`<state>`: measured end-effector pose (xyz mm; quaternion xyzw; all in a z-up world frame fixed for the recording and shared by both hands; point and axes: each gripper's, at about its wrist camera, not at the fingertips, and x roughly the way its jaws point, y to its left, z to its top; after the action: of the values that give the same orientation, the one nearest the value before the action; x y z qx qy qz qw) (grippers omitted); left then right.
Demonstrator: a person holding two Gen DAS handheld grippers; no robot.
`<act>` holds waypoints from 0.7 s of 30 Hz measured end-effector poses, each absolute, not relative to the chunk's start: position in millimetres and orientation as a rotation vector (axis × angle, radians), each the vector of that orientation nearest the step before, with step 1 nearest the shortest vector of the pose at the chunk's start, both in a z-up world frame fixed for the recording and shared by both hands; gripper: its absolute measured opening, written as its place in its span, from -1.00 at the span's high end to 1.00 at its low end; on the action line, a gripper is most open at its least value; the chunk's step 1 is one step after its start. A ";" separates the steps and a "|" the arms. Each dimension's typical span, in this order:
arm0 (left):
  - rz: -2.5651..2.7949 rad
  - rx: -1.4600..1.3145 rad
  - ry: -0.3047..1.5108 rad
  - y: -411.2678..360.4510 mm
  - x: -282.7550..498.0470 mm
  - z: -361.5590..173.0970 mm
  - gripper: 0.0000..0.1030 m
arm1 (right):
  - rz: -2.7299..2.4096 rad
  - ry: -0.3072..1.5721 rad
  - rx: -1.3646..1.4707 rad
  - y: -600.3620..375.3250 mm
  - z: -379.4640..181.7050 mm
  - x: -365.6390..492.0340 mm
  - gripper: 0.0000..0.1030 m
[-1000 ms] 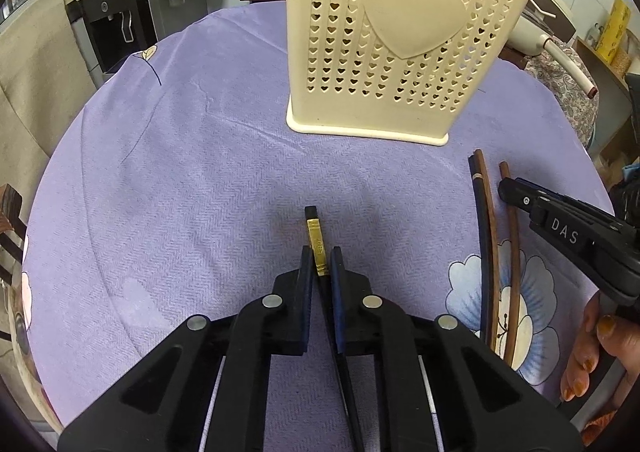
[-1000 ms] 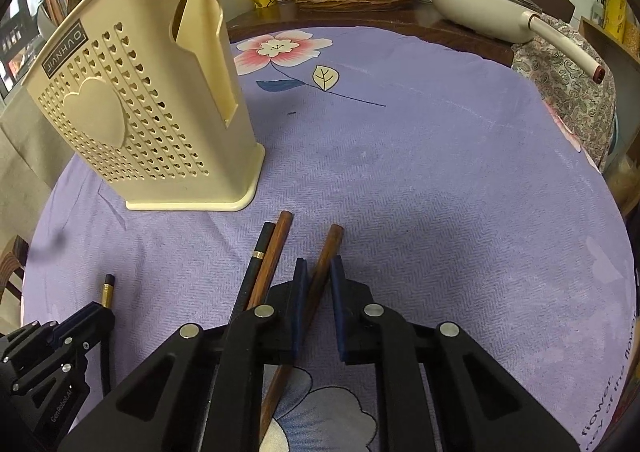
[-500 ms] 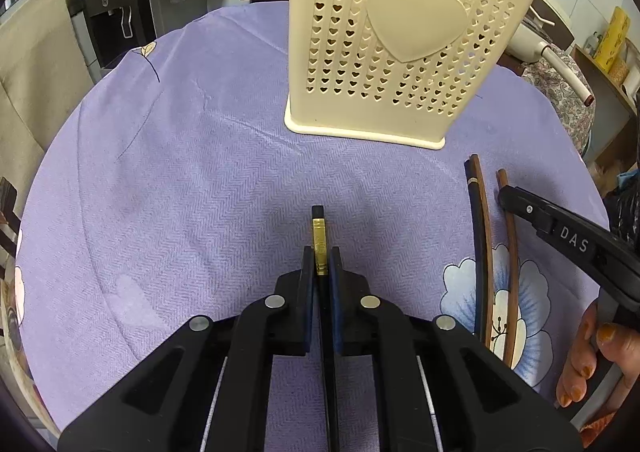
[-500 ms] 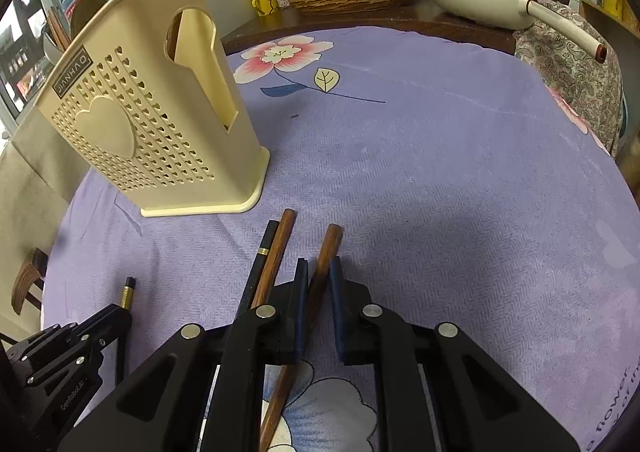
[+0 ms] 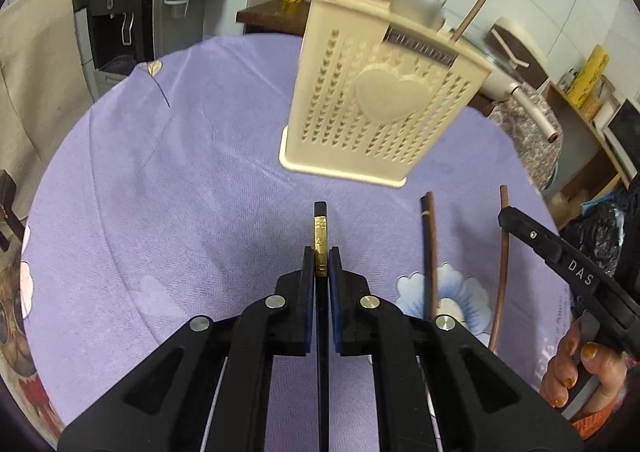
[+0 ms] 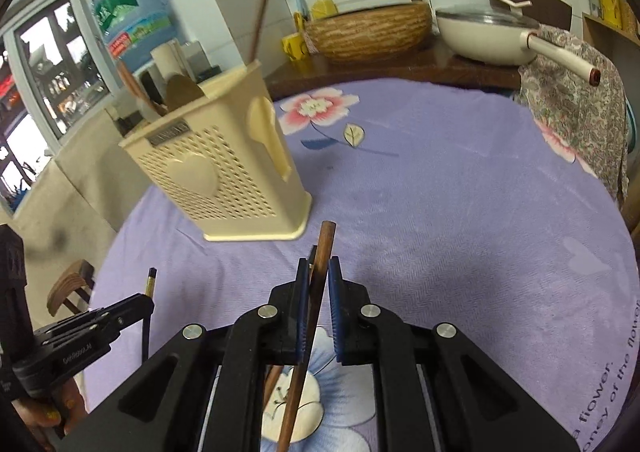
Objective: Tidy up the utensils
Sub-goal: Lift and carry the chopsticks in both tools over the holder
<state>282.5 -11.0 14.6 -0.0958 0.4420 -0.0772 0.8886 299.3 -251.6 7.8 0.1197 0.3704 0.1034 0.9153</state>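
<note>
A cream perforated utensil holder (image 5: 380, 104) (image 6: 224, 176) stands on the purple tablecloth (image 5: 180, 192), with several wooden utensils sticking out of its top. My left gripper (image 5: 320, 256) is shut on a black chopstick with a gold band (image 5: 321, 240), held off the cloth in front of the holder. My right gripper (image 6: 318, 272) is shut on a brown chopstick (image 6: 325, 244), also raised. A dark chopstick (image 5: 429, 252) still lies on the cloth between the two grippers. Each gripper shows in the other's view: right gripper (image 5: 508, 218), left gripper (image 6: 144, 300).
A cream pan with a long handle (image 6: 488, 36) and a woven basket (image 6: 368, 30) sit on the counter behind the round table. A water dispenser (image 5: 116, 12) stands at the far left. A wooden chair (image 6: 70, 284) is beside the table edge. A person's hand (image 5: 576, 368) holds the right gripper.
Both grippers have risen, each lifting its chopstick off the cloth, and tilted upward. The holder's top and the utensils in it have come into view.
</note>
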 end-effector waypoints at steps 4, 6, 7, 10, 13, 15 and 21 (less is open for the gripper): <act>-0.199 -0.211 0.854 -7.4 265.3 43.7 0.86 | 0.263 0.701 0.250 -255.4 34.4 278.1 0.82; -0.220 -0.218 0.819 -6.0 254.6 59.1 0.86 | 0.285 0.669 0.243 -256.6 48.1 266.5 0.82; -0.232 -0.224 0.802 -5.1 248.9 67.1 0.86 | 0.294 0.654 0.240 -256.8 54.5 262.2 0.83; -0.260 -0.227 0.747 -1.9 231.9 91.2 0.86 | 0.340 0.611 0.243 -261.2 76.7 245.3 0.84; -0.281 -0.224 0.694 0.3 216.7 112.3 0.86 | 0.381 0.571 0.244 -264.9 97.1 229.7 0.84; -0.297 -0.223 0.676 1.3 209.6 122.8 0.86 | 0.382 0.542 0.217 -263.9 107.0 220.9 0.84; -0.304 -0.213 0.651 5.0 204.4 137.1 0.86 | 0.394 0.513 0.177 -259.0 121.2 208.2 0.84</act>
<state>204.4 5.0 137.1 -0.1039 0.3179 -0.1484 0.9307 208.2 -259.0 121.2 0.0868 0.2517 0.1934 0.9443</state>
